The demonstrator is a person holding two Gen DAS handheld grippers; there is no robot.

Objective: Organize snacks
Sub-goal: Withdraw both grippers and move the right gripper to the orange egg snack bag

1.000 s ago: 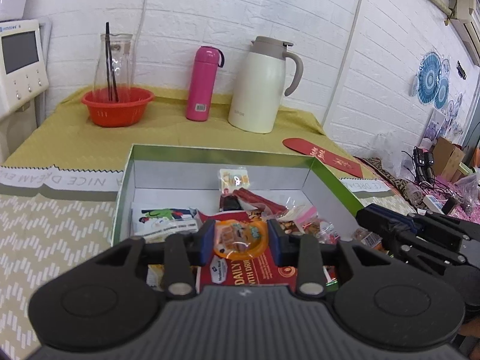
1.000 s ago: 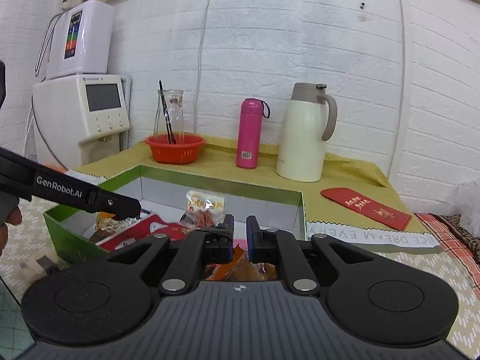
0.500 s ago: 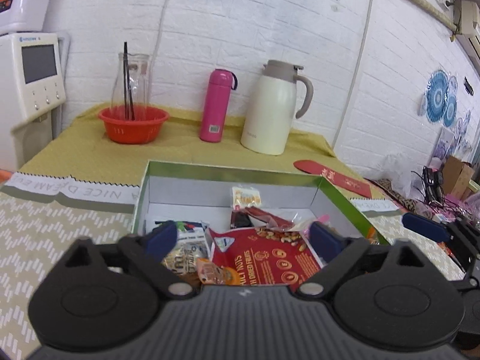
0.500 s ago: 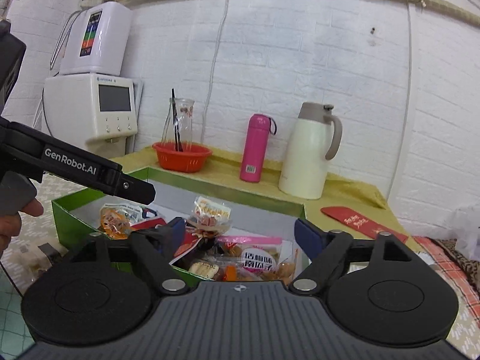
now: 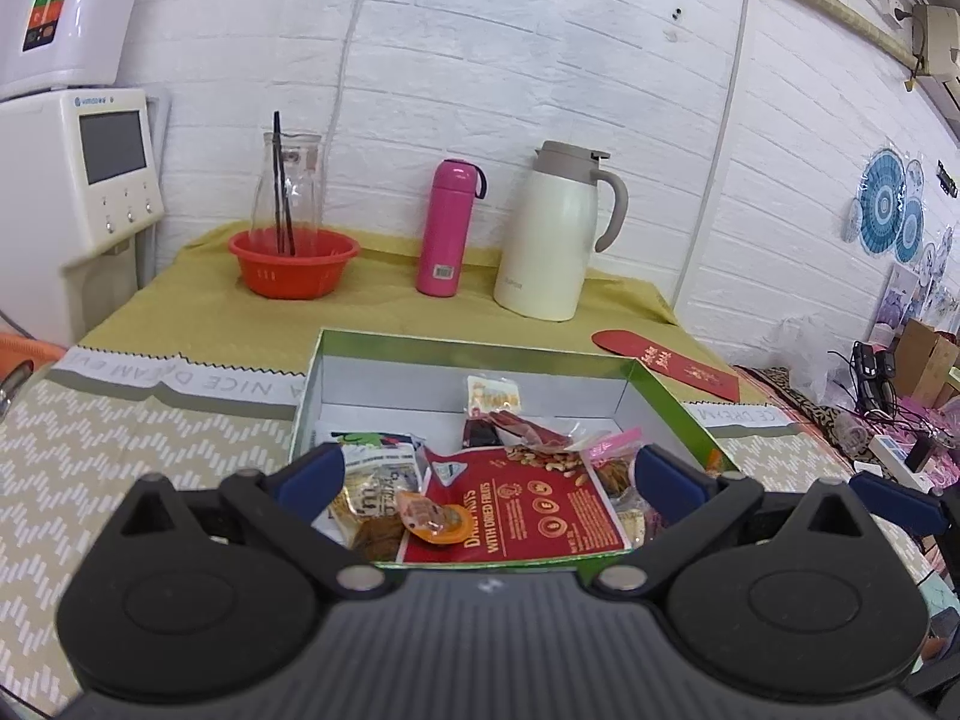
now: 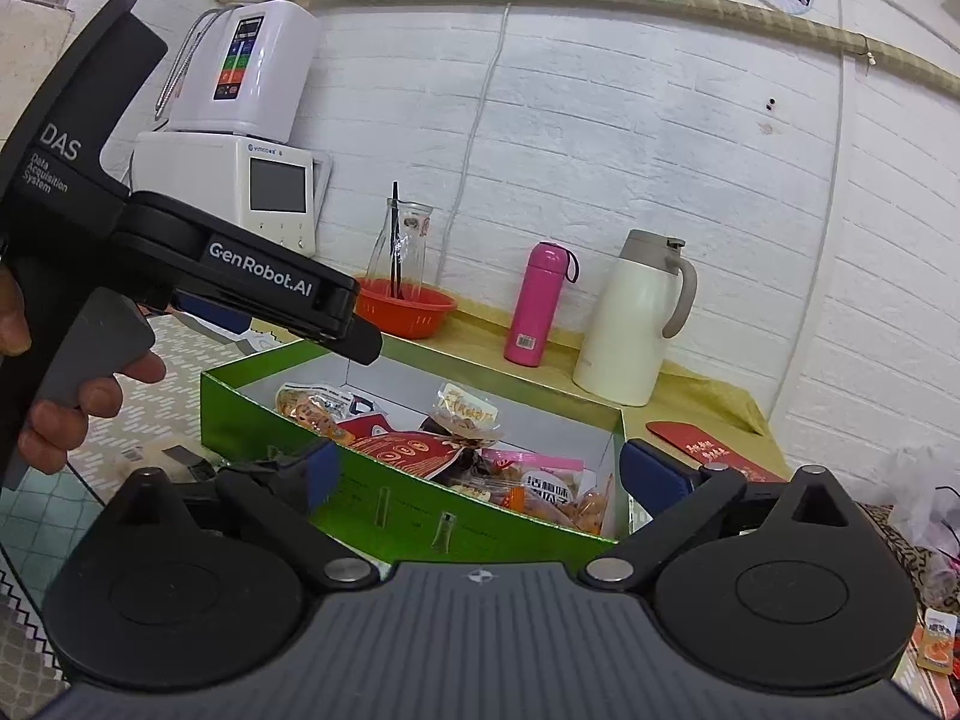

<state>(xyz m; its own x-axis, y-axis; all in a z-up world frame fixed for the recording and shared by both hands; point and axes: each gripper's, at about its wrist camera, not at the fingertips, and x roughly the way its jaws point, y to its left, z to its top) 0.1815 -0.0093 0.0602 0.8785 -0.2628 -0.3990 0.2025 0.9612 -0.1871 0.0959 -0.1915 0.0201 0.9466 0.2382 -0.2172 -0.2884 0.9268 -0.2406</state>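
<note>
A green box (image 5: 654, 390) with a white inside holds several snack packets. A big red nuts packet (image 5: 534, 504) lies in its middle, and a small orange packet (image 5: 432, 519) rests at that packet's left edge. My left gripper (image 5: 489, 474) hovers over the box's near edge, open, with nothing between its pads. My right gripper (image 6: 486, 471) stands open before the green box's front wall (image 6: 360, 492), also with nothing in it. In the right wrist view the left gripper (image 6: 360, 342) reaches over the box's left corner, held by a person's hand (image 6: 72, 396).
At the back of the yellow cloth stand a red basket (image 5: 294, 264) with a glass bottle, a pink flask (image 5: 447, 228) and a white jug (image 5: 555, 234). A red envelope (image 5: 666, 363) lies right of the box. A loose snack packet (image 6: 936, 648) lies at the lower right.
Both grippers went from shut to wide open. The left let go of the small orange packet, the right of an orange snack bag. Both drew back from the box.
</note>
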